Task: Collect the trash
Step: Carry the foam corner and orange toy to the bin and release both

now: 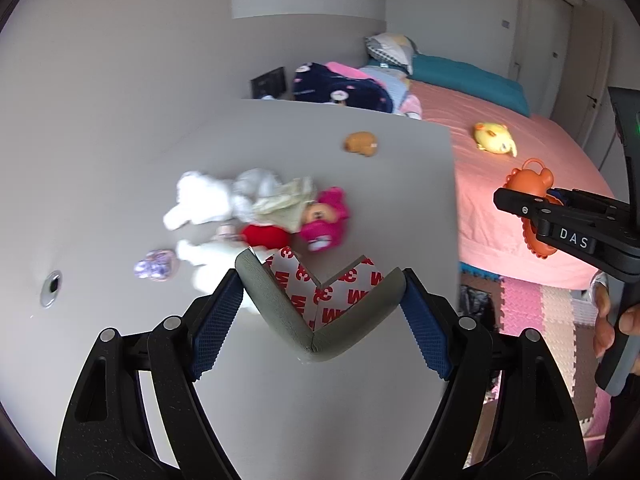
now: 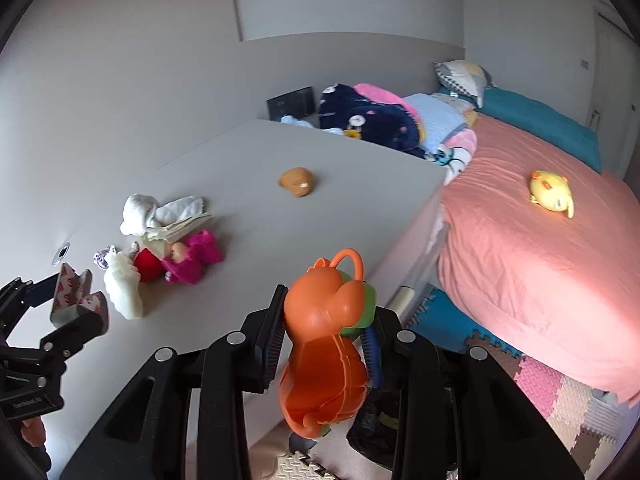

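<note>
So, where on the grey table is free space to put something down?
The grey table is bare between the brown plush toy and the pink doll, and along its near edge. It is crowded at the left, around the white cloths, red ball and white figure.

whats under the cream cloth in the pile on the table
The cream cloth lies over the pink doll, whose face and body stick out beside a red ball. White cloths sit behind it. Anything else under the cloth is hidden.
</note>
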`<control>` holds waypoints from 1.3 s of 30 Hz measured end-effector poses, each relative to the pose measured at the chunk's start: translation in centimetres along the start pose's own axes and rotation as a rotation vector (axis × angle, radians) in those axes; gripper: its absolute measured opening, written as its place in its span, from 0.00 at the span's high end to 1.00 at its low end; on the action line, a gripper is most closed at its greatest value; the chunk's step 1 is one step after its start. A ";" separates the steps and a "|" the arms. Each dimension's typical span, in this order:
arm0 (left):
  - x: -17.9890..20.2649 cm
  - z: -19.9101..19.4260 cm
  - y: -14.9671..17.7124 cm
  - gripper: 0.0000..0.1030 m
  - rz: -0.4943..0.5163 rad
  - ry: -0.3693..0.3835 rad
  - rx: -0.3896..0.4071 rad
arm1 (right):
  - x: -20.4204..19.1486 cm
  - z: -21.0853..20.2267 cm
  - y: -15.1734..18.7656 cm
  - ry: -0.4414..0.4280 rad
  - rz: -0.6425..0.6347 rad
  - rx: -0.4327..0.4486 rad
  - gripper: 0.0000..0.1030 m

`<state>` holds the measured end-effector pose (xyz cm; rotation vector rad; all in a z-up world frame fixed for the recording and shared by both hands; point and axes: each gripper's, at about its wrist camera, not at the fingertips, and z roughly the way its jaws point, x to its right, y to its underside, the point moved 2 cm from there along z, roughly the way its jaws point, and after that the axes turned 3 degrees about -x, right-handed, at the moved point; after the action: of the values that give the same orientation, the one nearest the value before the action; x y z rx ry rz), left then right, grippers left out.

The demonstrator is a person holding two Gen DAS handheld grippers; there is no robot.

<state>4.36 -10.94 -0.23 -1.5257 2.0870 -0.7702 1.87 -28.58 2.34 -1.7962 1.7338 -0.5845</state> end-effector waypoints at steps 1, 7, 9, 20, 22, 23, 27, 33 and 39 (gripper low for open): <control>0.5 0.1 -0.1 0.25 0.006 0.006 0.000 | 0.6 -0.3 0.2 0.007 0.009 0.002 0.65; 4.5 0.7 -1.0 0.25 0.062 0.058 -0.003 | 4.1 -1.8 1.1 0.048 0.055 0.008 0.65; 5.7 0.9 -1.3 0.25 0.079 0.073 -0.004 | 4.9 -2.2 1.3 0.059 0.066 0.012 0.65; 13.5 3.0 -2.6 0.24 0.183 0.176 -0.030 | 11.7 -4.7 3.0 0.153 0.167 0.022 0.65; 14.8 3.3 -2.6 0.24 0.202 0.196 -0.041 | 12.8 -5.0 3.3 0.168 0.182 0.022 0.65; 15.7 3.5 -2.7 0.24 0.216 0.204 -0.044 | 13.4 -5.2 3.4 0.176 0.190 0.022 0.65; 18.3 4.1 -2.8 0.24 0.259 0.235 -0.058 | 15.4 -5.6 3.8 0.206 0.214 0.016 0.65; 21.6 5.5 -2.8 0.24 0.314 0.268 -0.089 | 17.9 -5.5 4.5 0.247 0.247 -0.008 0.65; 24.1 7.3 -2.2 0.08 0.376 0.287 -0.157 | 20.2 -5.1 4.6 0.300 0.272 -0.024 0.21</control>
<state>3.56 -35.76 -4.82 -1.0899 2.5989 -0.7279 -3.66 -49.19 1.52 -1.5093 2.1503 -0.7475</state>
